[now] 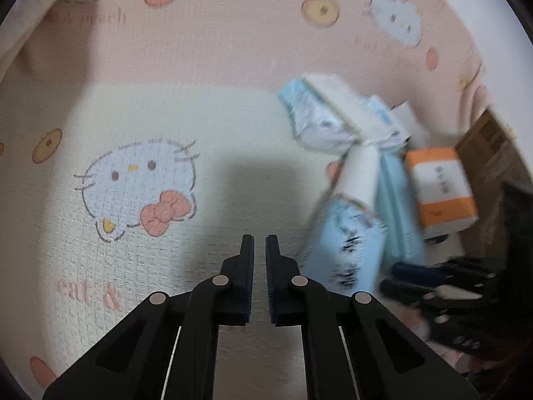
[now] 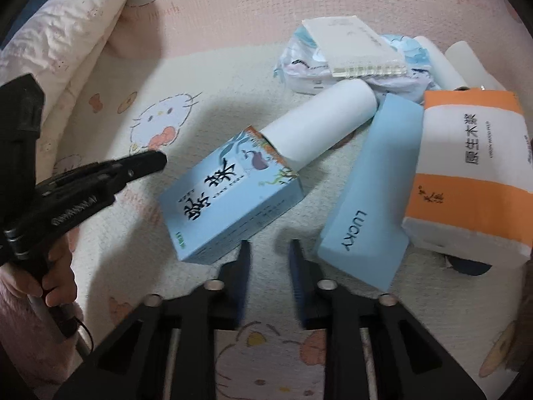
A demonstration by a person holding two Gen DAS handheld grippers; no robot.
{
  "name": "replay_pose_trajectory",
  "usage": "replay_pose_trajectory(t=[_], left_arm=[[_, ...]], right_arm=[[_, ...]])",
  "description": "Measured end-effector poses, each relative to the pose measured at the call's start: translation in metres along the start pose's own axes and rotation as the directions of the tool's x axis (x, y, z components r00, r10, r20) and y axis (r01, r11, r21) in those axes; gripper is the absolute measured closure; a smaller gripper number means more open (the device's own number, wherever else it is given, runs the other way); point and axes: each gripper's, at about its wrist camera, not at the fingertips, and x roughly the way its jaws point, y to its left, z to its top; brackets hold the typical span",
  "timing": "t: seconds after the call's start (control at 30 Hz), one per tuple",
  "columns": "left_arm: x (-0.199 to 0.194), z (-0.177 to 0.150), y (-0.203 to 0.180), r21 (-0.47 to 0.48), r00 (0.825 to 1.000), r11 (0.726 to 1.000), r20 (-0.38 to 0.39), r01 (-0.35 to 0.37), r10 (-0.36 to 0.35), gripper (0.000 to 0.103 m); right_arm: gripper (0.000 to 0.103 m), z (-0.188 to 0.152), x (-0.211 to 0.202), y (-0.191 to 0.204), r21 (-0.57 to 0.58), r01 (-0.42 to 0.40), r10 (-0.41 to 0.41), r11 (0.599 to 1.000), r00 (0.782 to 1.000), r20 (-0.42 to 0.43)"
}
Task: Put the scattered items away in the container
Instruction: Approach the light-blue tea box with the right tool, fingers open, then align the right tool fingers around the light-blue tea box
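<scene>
Right wrist view: nearest the camera, the right tool (image 2: 269, 250) is seen with its jaws drawn close, a narrow gap left between them and nothing held. It is aimed steeply down at a bed sheet (image 2: 110, 240) printed with cartoon cats and peaches. Just beyond the fingertips, a light blue printed box (image 2: 230, 196) lies flat, its near corner almost at the left finger. A white roll (image 2: 319, 123) sticks out of its far end. Just to the right, a plain blue box marked LUCKY (image 2: 366, 193) lies alongside, and an orange and white tissue pack (image 2: 469, 173) rests partly on it. Farther off, a spiral notebook (image 2: 356, 50) sits on a crumpled plastic packet (image 2: 299, 66). The items are heaped loosely, which suggests they have not yet been sorted. At the left edge, the left tool (image 2: 156, 161) is seen from the side, held by a hand (image 2: 56, 286), with its tips near the printed box but apart from it.

Left wrist view: the left tool (image 1: 260, 243) is shown nearly closed and empty, pointed at bare sheet. The pile lies well off to its right, blurred. At the far right edge, a brown cardboard box (image 1: 489, 146) is partly seen; it is judged to be the container, just behind the pile. A folded quilt (image 2: 60, 40) lies at the far left.
</scene>
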Motion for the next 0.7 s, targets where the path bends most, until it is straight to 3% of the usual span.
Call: replay_pose_trajectory(t=[0.2, 0.4, 0.57, 0.7], left_arm=[[-0.003, -0.017, -0.011, 0.046, 0.996, 0.995, -0.026, 0.088, -0.087, 0.097], [-0.014, -0.040, -0.029, 0.061, 0.996, 0.995, -0.040, 0.081, -0.079, 0.103], [-0.012, -0.054, -0.032, -0.013, 0.980, 0.983, -0.083, 0.183, -0.183, 0.103], [-0.003, -0.055, -0.057, 0.013, 0.963, 0.968, -0.103, 0.251, -0.248, 0.103]], right_arm=[[0.088, 0.003, 0.008, -0.001, 0.048, -0.068, 0.068, 0.997, 0.998, -0.007], [0.088, 0.007, -0.001, -0.001, 0.044, -0.054, 0.051, 0.998, 0.997, 0.058], [0.087, 0.012, -0.008, -0.023, 0.130, -0.106, 0.093, 0.986, 0.991, 0.100], [0.087, 0.015, -0.023, -0.038, 0.176, -0.113, 0.094, 0.978, 0.989, 0.113]])
